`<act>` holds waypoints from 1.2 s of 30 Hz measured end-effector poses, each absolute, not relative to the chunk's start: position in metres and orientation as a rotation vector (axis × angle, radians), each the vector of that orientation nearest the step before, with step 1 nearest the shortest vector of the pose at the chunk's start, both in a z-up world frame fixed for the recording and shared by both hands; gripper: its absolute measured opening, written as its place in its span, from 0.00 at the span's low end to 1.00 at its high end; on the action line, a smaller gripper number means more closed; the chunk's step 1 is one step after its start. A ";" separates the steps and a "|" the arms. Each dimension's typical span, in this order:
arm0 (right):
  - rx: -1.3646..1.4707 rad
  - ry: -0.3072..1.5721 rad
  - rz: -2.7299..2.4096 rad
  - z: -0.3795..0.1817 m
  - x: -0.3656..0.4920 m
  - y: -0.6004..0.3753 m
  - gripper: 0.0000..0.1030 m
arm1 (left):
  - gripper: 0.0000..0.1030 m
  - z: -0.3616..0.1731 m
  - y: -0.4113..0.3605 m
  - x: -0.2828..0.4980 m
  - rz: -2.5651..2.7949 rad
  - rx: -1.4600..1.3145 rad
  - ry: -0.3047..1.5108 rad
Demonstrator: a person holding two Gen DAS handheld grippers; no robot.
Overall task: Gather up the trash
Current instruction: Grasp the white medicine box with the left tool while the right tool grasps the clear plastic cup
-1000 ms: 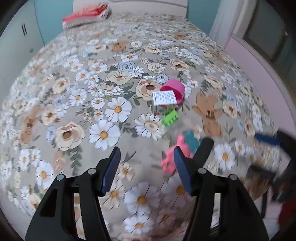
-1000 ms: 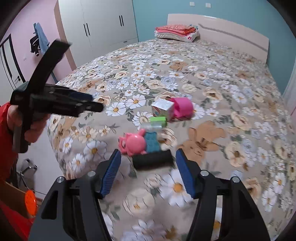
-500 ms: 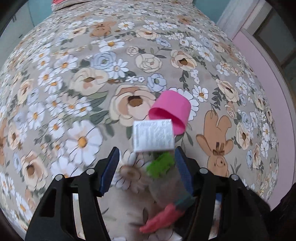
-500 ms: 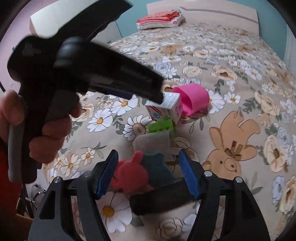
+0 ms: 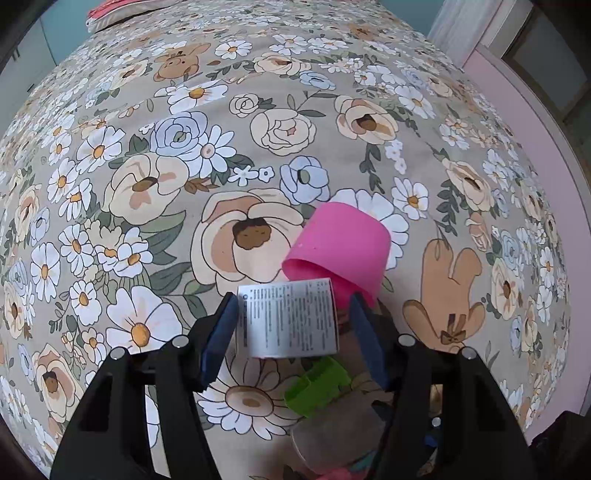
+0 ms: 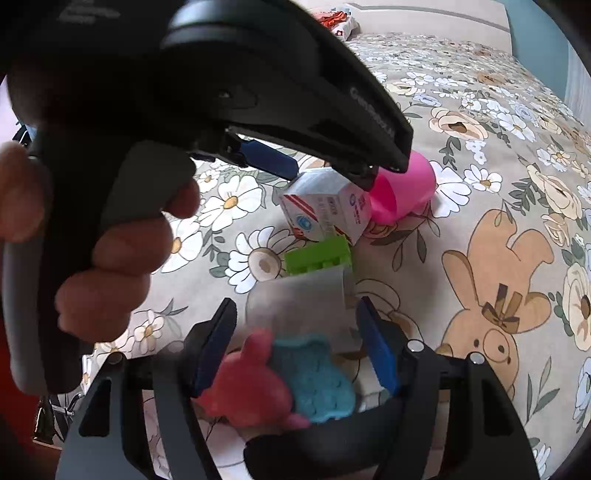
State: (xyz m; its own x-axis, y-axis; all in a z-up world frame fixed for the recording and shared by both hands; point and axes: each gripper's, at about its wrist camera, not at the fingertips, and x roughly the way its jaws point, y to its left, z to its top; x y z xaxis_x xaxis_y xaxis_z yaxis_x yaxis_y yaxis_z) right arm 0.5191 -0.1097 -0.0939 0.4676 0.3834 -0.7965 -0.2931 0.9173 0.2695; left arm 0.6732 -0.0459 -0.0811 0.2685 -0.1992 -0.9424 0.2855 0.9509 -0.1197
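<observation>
The left wrist camera looks steeply down along the left claw (image 5: pixel 291 332) onto the flowered bed (image 5: pixel 147 147), very near a small white box (image 5: pixel 288 321), with a pink cup (image 5: pixel 343 243) just beyond. The right wrist camera faces across the bed towards the headboard (image 6: pixel 424 14), close and lower-angled. Both views share the box (image 6: pixel 328 206), cup (image 6: pixel 406 184) and green block (image 6: pixel 317 254); the right view also catches the left claw (image 6: pixel 325 166) from the side.

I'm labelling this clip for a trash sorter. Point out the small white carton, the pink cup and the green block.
small white carton (image 5: pixel 290 319), left wrist view, its printed top face.
pink cup (image 5: pixel 345 242), left wrist view, its outer side wall.
green block (image 6: pixel 319 254), right wrist view, its studded top.
</observation>
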 end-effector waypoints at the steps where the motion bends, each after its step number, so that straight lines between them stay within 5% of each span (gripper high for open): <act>1: 0.099 1.006 0.409 -0.096 0.521 -0.109 0.66 | 0.61 -0.082 -0.046 0.674 -0.327 0.086 1.257; 5: 0.116 1.019 0.416 -0.099 0.525 -0.108 0.55 | 0.61 -0.087 -0.041 0.679 -0.301 0.093 1.264; 26: 0.153 1.037 0.424 -0.101 0.533 -0.126 0.54 | 0.67 -0.121 -0.026 0.684 -0.327 0.013 1.365; 27: 0.154 1.039 0.425 -0.101 0.534 -0.127 0.54 | 0.66 -0.121 -0.025 0.685 -0.340 -0.020 1.367; 29: 0.156 1.041 0.426 -0.102 0.536 -0.128 0.54 | 0.44 -0.120 -0.023 0.686 -0.336 -0.035 1.368; 36: 0.161 1.036 0.428 -0.098 0.536 -0.129 0.46 | 0.43 -0.115 -0.023 0.677 -0.323 -0.031 1.357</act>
State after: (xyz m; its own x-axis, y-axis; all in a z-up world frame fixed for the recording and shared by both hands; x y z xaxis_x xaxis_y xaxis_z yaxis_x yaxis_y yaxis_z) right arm 0.5358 -0.1291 -0.0982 0.4359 0.4168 -0.7977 -0.2671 0.9063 0.3276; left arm 0.6774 -0.0226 -0.1151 0.1749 -0.2455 -0.9535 0.2101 0.9554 -0.2075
